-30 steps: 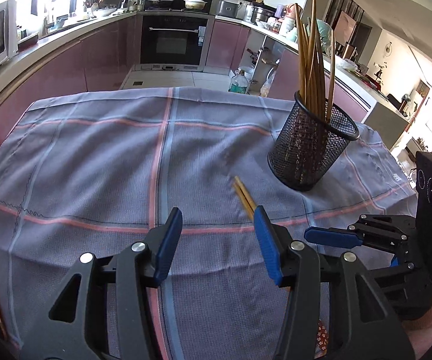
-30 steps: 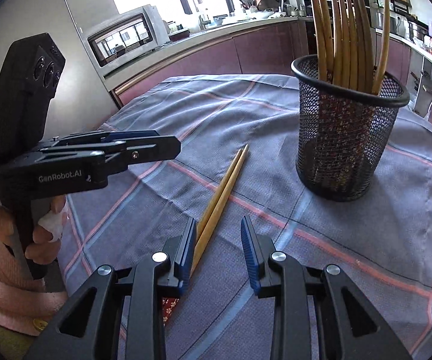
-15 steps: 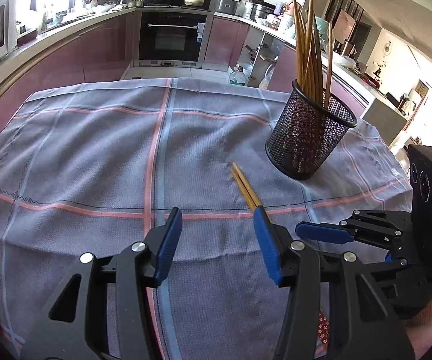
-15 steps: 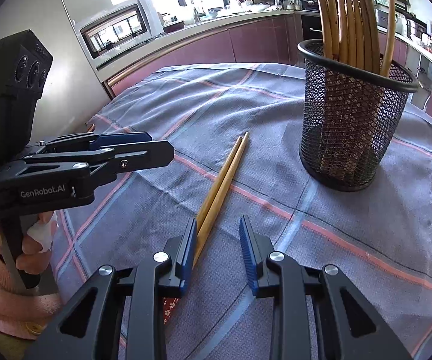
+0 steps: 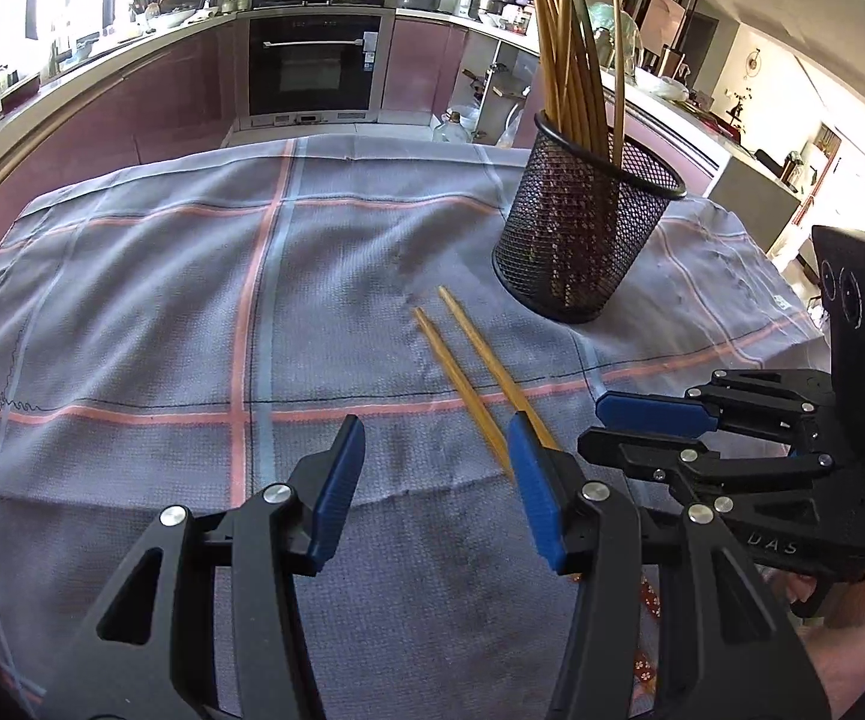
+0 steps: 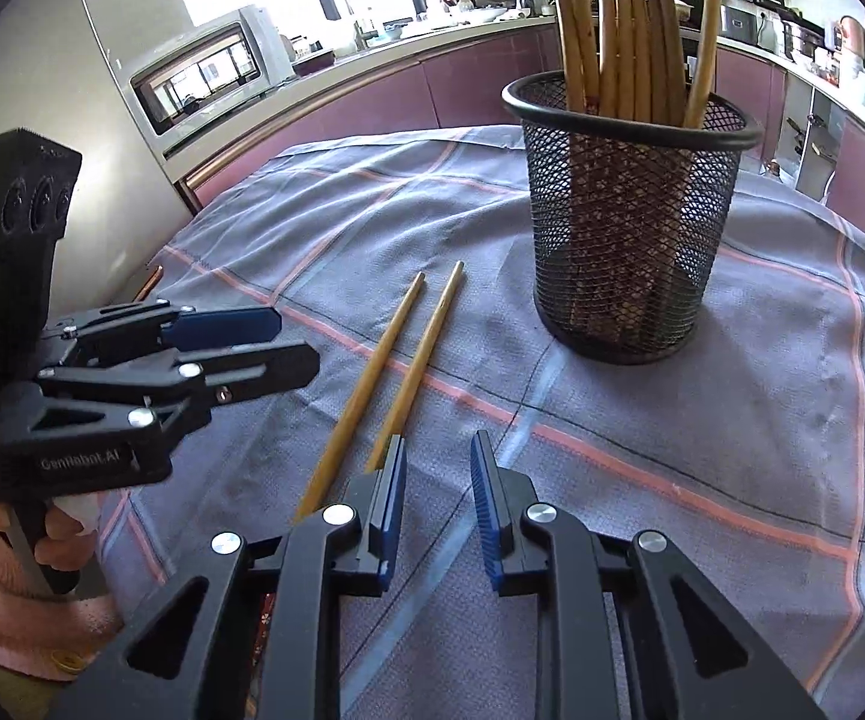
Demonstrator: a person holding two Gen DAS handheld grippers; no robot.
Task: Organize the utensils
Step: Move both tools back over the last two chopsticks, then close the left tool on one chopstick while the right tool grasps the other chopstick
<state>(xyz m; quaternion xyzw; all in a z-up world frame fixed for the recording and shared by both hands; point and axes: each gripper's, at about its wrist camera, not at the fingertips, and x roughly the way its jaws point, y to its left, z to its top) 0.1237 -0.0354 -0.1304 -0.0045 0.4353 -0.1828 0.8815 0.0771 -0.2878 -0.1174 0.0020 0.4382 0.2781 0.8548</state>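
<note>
— What does my left gripper (image 5: 435, 474) have under it?

— Bare checked cloth (image 5: 132, 312). Its jaws stand released with nothing between the pads. The two loose chopsticks (image 5: 474, 372) lie just ahead and to its right, and their near ends pass behind its right finger (image 5: 537, 498). Further ahead on that same side stands the black mesh holder (image 5: 582, 240), upright and full of chopsticks.

— And my right gripper (image 6: 435, 480)?

— Its jaws are closing, with only cloth between the pads. The right-hand stick's near end disappears behind the outer face of its left finger (image 6: 390, 498); I cannot tell whether they touch. The other stick ends just left of that finger. The holder sits ahead and right of this gripper, well apart from the sticks' far tips.

— What does each camera give me that the other doesn't?

— The right wrist view shows the hand (image 6: 60, 528) around the left gripper's handle, with a pink sleeve (image 6: 18, 612) below it. The left wrist view shows the right gripper from the side, plus the cloth's far edge where it drops off the table, with an oven (image 5: 309, 54) beyond.

— Room to move?

— Ahead and left of the left gripper the cloth is open right out to its edges. Between the grippers the gap is narrow, and the sticks lie there.
</note>
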